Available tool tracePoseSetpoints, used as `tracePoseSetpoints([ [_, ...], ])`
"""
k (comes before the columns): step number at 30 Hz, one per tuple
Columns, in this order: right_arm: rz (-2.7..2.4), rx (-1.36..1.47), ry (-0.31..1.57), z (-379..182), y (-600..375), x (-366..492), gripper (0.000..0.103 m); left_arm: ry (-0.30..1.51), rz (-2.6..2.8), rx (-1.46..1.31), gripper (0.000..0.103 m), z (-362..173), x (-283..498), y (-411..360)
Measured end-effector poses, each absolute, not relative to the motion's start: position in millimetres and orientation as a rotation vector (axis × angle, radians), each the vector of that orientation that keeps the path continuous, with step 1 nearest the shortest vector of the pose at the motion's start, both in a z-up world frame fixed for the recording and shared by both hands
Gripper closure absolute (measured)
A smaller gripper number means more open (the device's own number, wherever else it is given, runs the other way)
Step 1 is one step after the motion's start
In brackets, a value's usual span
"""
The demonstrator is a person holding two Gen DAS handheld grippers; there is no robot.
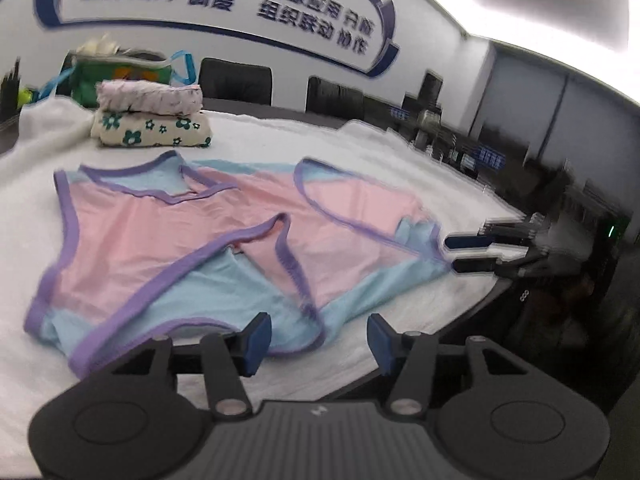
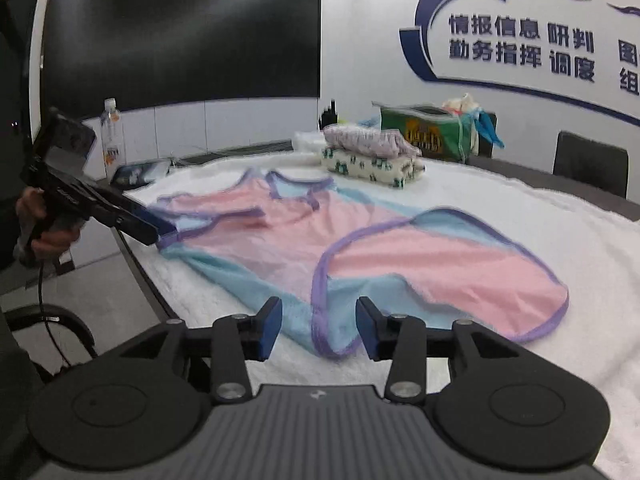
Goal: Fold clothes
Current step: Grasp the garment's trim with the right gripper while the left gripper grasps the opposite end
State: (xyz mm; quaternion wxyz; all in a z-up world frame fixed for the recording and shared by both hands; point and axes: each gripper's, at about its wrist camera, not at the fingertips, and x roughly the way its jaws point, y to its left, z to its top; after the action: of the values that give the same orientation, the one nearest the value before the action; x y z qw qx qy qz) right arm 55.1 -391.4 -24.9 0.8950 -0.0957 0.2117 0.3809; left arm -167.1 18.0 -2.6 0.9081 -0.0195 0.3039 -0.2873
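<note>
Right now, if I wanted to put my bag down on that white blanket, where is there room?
The white blanket lies bare to the right of the folded stack, beyond the pink and blue garment. The garment fills the middle. The far end is crowded: the stack, a green bag, a water bottle. The front edge holds both open hand-held grippers, left and right.

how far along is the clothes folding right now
Done: two folded garments, a pale lilac one stacked on a flower-print one, sit at the far end of the white cover. In hand: the pink and blue garment lies spread out, unfolded; the left gripper and right gripper are open at its edge, gripping nothing. Left: folding and stacking it.
</note>
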Motion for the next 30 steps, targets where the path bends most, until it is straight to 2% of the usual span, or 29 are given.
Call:
tracePoseSetpoints([
  [2, 0.784, -0.230, 0.438, -30.9, -386.6, 56.5, 0.062, 0.615, -0.605, 0.011, 0.055, -4.1, -167.1, 13.9],
  [3, 0.786, -0.239, 0.443, -32.8, -385.1, 57.0, 0.068, 0.609, -0.609, 0.040, 0.058, -4.2, -167.4, 11.5],
  [4, 0.788, -0.247, 0.448, -34.4, -383.8, 57.4, 0.080, 0.606, -0.612, 0.074, 0.061, -4.5, -167.5, 9.7],
  [7, 0.800, -0.258, 0.462, -37.0, -382.5, 57.9, 0.098, 0.603, -0.624, 0.160, 0.089, -3.9, -167.6, 9.8],
  [8, 0.809, -0.252, 0.465, -35.9, -384.4, 57.5, 0.100, 0.620, -0.641, 0.153, 0.102, -2.3, -163.8, 13.0],
  [13, 0.833, -0.267, 0.416, -16.6, -387.1, 73.5, 0.100, 0.650, -0.715, 0.107, 0.102, 22.3, -132.8, 23.8],
  [17, 0.795, -0.286, 0.404, 0.7, -384.4, 109.7, 0.100, 0.661, -0.699, 0.114, 0.102, 49.8, -78.6, 31.5],
  [19, 0.765, -0.294, 0.406, 8.4, -383.3, 129.7, 0.100, 0.691, -0.653, 0.110, 0.100, 54.7, -40.9, 34.3],
  [21, 0.734, -0.302, 0.408, 16.2, -382.1, 149.6, 0.097, 0.736, -0.573, 0.083, 0.090, 51.1, -10.3, 38.1],
  [23, 0.703, -0.310, 0.409, 24.0, -381.0, 169.5, 0.095, 0.735, -0.527, 0.074, 0.090, 52.5, -5.4, 47.8],
  [25, 0.673, -0.318, 0.411, 31.7, -379.9, 189.5, 0.089, 0.676, -0.546, 0.055, 0.077, 60.0, -25.8, 70.2],
  [26, 0.657, -0.321, 0.412, 35.6, -379.3, 199.5, 0.086, 0.634, -0.572, 0.040, 0.060, 62.1, -42.0, 83.4],
  [27, 0.668, -0.321, 0.419, 33.0, -389.4, 193.3, 0.075, 0.588, -0.604, 0.029, 0.045, 63.1, -58.8, 95.7],
  [28, 0.684, -0.319, 0.427, 29.3, -401.5, 184.3, 0.065, 0.545, -0.641, 0.036, 0.039, 61.5, -75.9, 103.9],
  [29, 0.699, -0.317, 0.435, 25.5, -413.5, 175.3, 0.062, 0.503, -0.681, 0.052, 0.032, 58.4, -93.1, 109.7],
  [30, 0.714, -0.315, 0.443, 21.8, -425.5, 166.2, 0.061, 0.488, -0.708, 0.085, 0.031, 53.3, -105.9, 109.3],
])
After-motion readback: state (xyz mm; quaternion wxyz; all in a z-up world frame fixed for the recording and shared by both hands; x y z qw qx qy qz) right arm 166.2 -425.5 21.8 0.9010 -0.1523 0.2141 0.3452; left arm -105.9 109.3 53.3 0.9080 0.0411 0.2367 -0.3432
